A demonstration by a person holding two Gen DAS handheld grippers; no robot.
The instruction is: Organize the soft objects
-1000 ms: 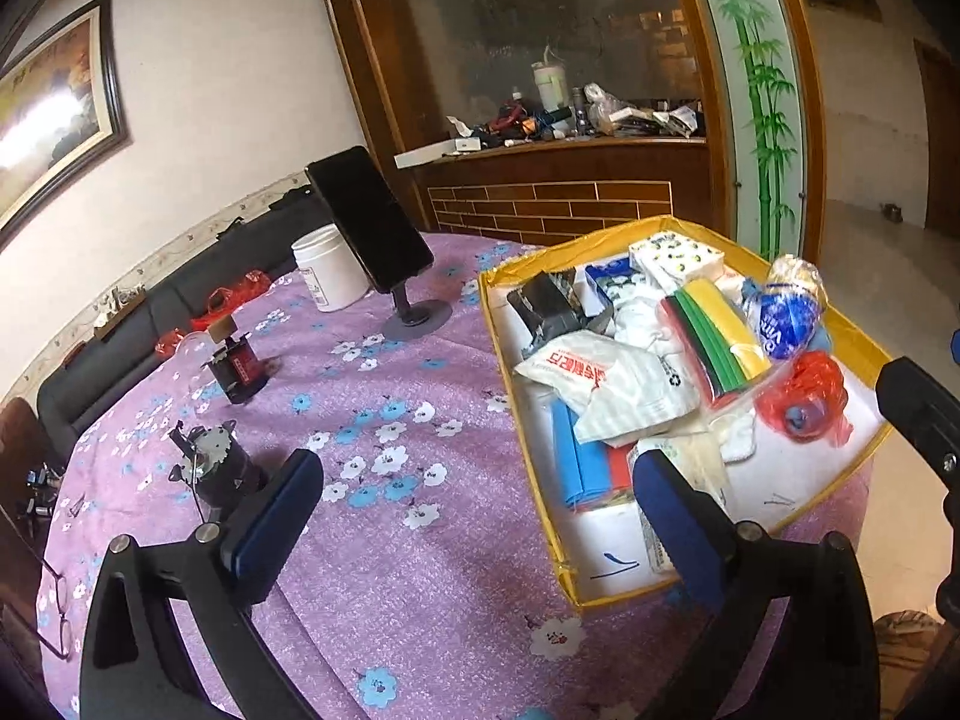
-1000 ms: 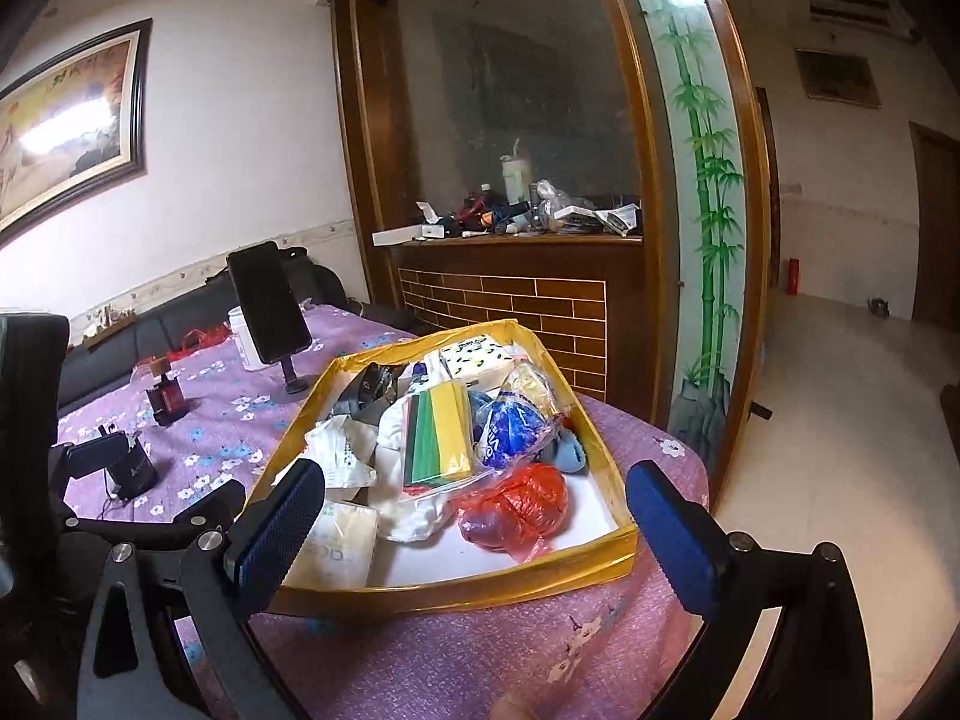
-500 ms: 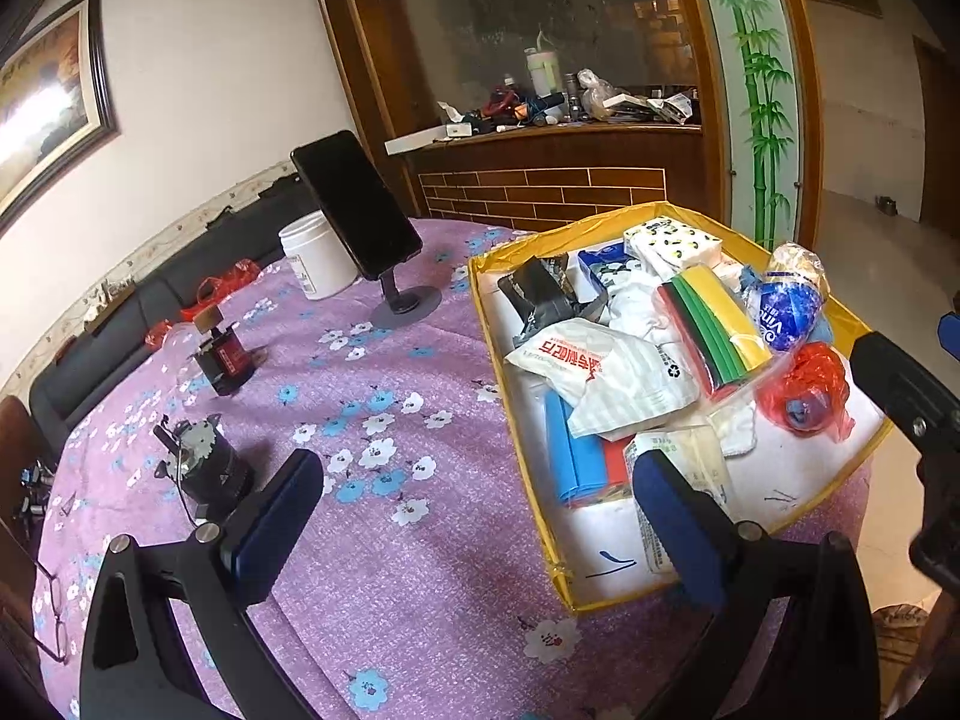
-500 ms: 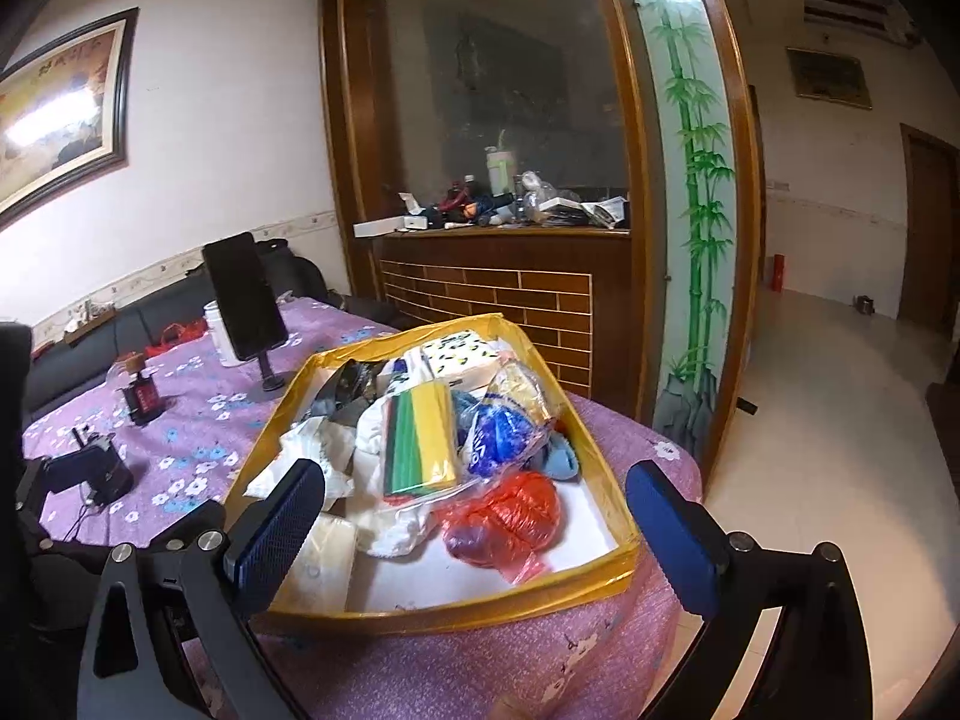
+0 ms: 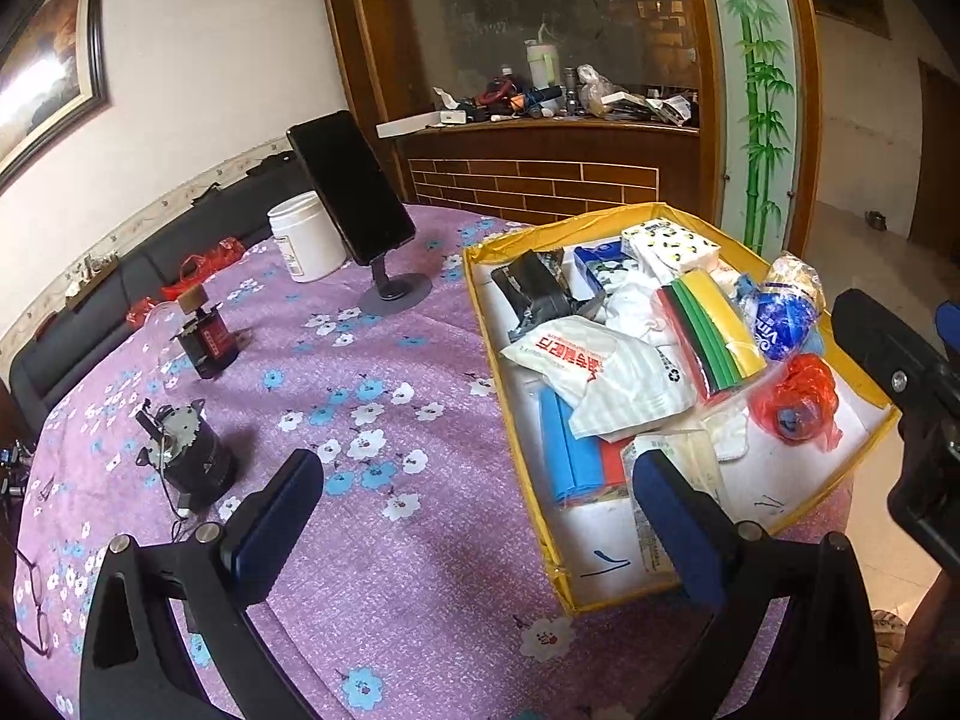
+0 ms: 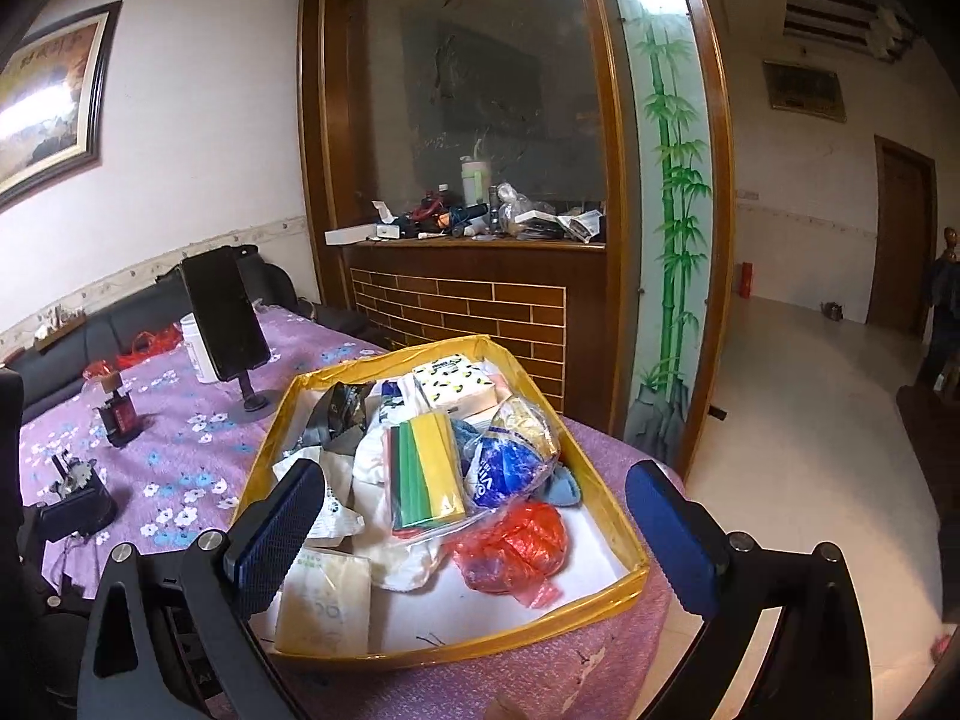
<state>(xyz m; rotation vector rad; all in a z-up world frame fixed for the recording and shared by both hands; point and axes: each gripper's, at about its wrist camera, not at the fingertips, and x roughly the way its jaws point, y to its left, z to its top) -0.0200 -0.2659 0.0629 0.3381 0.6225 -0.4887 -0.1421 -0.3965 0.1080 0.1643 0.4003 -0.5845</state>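
White walls, a framed picture and a wood-and-glass partition with a cluttered brick-faced counter (image 6: 480, 228) surround the round table, whose purple flowered cloth (image 5: 336, 396) lies mostly bare on its near-left half. To the right the table edge drops straight to pale floor tiles (image 6: 810, 420), wide and unobstructed. A yellow-rimmed tray (image 5: 474, 294) sits at the table's right edge, its near corner close to the drop. Inside it, soft things are heaped: a white printed bag (image 5: 594, 372), a pack of green and yellow cloths (image 6: 429, 468), a blue wrapped bundle (image 6: 504, 468) and a red plastic bag (image 6: 516, 546). Left of the tray stand a phone on a stand (image 5: 354, 186), a white jar (image 5: 303, 234), and two small dark devices. Both the left gripper (image 5: 474, 534) and right gripper (image 6: 474, 534) hang spread wide, grasping nothing, above the tray's near rim.
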